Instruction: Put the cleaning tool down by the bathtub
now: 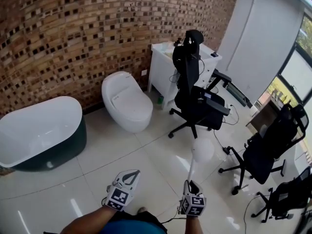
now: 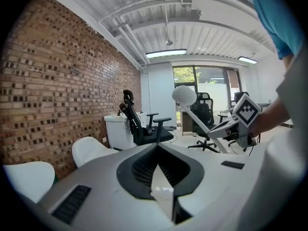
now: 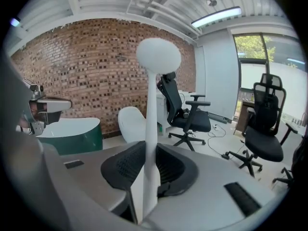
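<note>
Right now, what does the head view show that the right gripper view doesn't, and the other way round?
Only the head view shows the person's forearm and the marker cube on the right hand-held gripper. Only the right gripper view shows the ceiling light and that gripper's jaws closed on the handle of the cleaning tool. Both show the bathtub, the toilet, the brick wall and the tool's round white head.

Glossy bathtub [image 1: 36, 130], rough brick wall [image 1: 73, 33]
</note>
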`<state>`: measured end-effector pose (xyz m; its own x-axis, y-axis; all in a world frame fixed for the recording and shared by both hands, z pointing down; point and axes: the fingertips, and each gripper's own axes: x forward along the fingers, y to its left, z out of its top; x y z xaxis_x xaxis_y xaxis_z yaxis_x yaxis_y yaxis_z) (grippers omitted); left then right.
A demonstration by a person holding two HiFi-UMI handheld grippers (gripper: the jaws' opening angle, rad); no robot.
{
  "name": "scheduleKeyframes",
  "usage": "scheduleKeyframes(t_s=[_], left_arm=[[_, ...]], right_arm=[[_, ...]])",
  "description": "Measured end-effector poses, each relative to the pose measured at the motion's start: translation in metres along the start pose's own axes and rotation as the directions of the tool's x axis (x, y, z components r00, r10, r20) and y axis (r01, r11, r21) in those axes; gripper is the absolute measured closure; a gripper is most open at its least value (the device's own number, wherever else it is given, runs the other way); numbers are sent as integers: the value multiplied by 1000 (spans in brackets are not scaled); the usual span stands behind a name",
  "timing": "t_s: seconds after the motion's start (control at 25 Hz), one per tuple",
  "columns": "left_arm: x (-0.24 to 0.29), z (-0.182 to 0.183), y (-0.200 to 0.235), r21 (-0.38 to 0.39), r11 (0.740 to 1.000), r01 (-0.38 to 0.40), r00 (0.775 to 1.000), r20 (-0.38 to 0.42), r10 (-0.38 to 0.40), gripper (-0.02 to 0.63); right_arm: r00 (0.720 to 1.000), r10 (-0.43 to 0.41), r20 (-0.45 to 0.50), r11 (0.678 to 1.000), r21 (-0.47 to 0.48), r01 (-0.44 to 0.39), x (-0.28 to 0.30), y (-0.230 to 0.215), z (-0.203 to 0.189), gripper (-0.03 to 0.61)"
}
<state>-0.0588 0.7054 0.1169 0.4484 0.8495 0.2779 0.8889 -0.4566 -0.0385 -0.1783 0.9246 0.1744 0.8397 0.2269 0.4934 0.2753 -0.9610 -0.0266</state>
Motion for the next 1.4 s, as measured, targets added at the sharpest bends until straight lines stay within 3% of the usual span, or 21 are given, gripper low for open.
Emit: scheduleKeyframes(t_s=[0.32, 0.56, 0.8, 1.04, 1.24, 1.4], left_arm=[[-71, 25, 69, -61, 992, -110, 991, 68, 114, 617], [-132, 32, 145, -123, 963, -239, 959, 123, 254, 617], [-210, 8, 217, -165, 911, -378, 909, 118, 399, 617], [-288, -25, 268, -193, 843, -502, 850, 68, 522, 617], [-339, -49, 296, -231, 753, -616, 770, 25, 638, 617], [-350, -55, 310, -238, 685, -688, 705, 5, 710, 617]], right_arm=[[992, 48, 116, 998, -56, -42, -31, 76, 68, 486], [982, 148, 120, 980, -148, -130, -22, 161, 85, 486], [953, 288, 92, 932, -257, -257, 3, 263, 102, 486], [901, 427, 78, 855, -360, -374, 26, 367, 114, 486], [824, 566, 24, 744, -446, -498, 46, 443, 121, 486], [756, 654, -5, 665, -471, -579, 67, 476, 124, 486]])
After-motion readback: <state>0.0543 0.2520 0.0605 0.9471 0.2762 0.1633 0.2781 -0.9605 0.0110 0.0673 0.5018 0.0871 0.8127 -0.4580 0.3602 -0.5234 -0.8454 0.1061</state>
